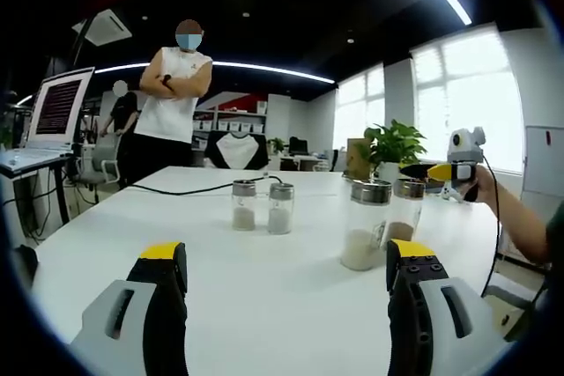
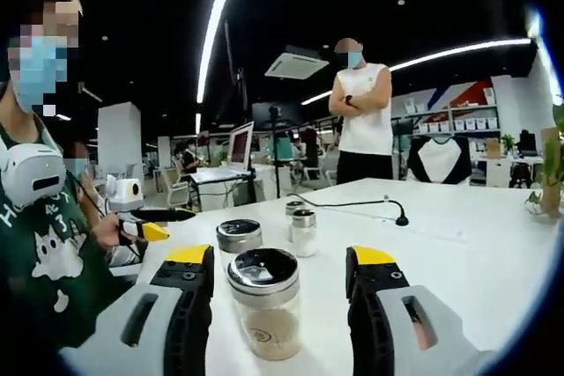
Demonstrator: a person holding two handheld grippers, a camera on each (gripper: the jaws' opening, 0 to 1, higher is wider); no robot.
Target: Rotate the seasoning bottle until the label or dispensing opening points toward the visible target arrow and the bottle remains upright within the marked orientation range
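Note:
Several glass seasoning bottles with metal lids stand upright on a white table (image 1: 264,292). In the left gripper view, my left gripper (image 1: 286,253) is open, low over the table, short of a large bottle (image 1: 365,226) holding white powder. A second large bottle (image 1: 408,209) stands behind it. Two small shakers (image 1: 244,205) (image 1: 280,208) stand farther off. My right gripper (image 1: 428,170) is held at the right. In the right gripper view, my right gripper (image 2: 280,257) is open with its jaws on either side of a large bottle (image 2: 264,301), not touching it. My left gripper (image 2: 159,223) comes in from the left.
A black cable (image 1: 198,189) runs across the far side of the table. A person (image 2: 361,103) stands with folded arms beyond it. A laptop (image 1: 57,112) sits on a desk at the left and a potted plant (image 1: 392,143) at the right. Another lidded bottle (image 2: 239,235) stands close behind.

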